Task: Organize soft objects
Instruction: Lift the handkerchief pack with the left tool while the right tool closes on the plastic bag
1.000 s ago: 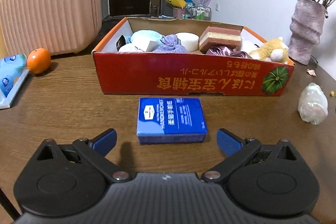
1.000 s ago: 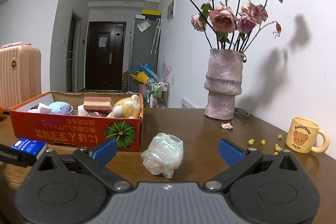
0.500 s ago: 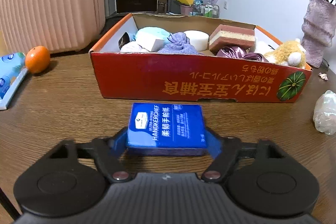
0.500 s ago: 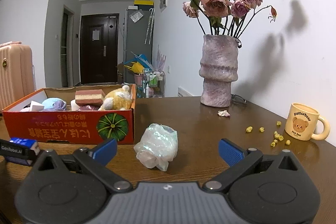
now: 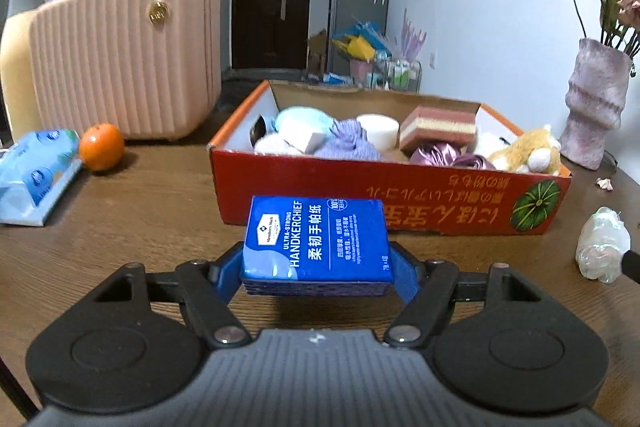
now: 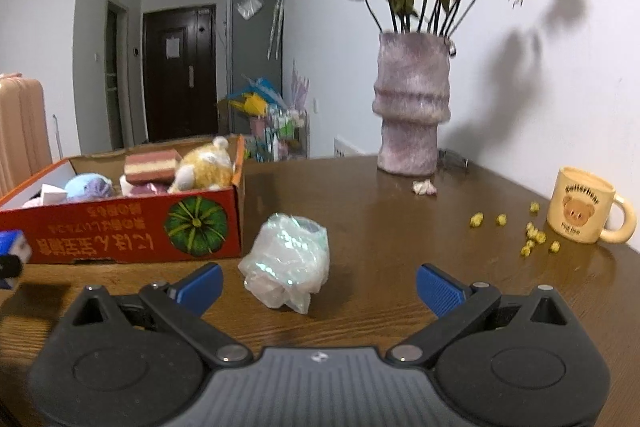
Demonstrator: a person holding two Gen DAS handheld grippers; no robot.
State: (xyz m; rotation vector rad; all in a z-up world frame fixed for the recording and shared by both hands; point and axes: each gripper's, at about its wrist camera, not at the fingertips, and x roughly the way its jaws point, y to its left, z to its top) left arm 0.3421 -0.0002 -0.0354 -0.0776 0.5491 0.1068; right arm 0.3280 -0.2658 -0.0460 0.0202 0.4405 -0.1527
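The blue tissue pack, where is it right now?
In the left wrist view, the blue tissue pack sits clamped between the left tongs, lifted just in front of the red cardboard box.

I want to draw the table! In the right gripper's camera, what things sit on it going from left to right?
Red cardboard box → crinkly plastic bag → purple vase → yellow crumbs → bear mug. The open right gripper is low in front of them.
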